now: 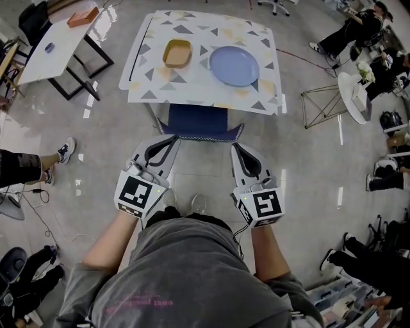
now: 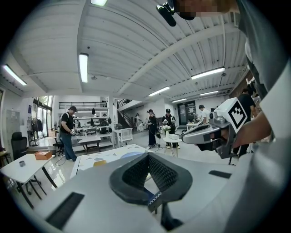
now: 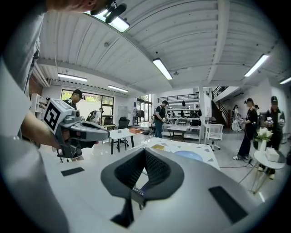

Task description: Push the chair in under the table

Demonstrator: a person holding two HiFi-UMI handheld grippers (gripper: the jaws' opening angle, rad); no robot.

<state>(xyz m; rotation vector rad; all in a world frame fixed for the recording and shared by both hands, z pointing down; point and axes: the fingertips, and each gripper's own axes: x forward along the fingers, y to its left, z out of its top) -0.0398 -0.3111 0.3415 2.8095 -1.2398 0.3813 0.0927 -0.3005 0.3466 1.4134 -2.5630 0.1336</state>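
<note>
A blue chair (image 1: 198, 120) stands at the near edge of a table (image 1: 192, 86) covered in a triangle-patterned cloth, its seat partly under the top. My left gripper (image 1: 172, 139) is shut and empty, its tip at the chair's near left corner. My right gripper (image 1: 236, 148) is also shut and empty at the near right corner. Whether either tip touches the chair I cannot tell. In the left gripper view the closed jaws (image 2: 148, 177) leave a sliver of blue chair (image 2: 149, 193) showing. The right gripper view shows the same past its closed jaws (image 3: 144, 175).
On the table sit a blue plate (image 1: 234, 65) and a yellow tray (image 1: 177, 53). A white table (image 1: 57, 38) with an orange box (image 1: 83, 17) stands at the far left. A wire side table (image 1: 323, 106) and a round white table (image 1: 352, 96) are at the right. People stand and sit around.
</note>
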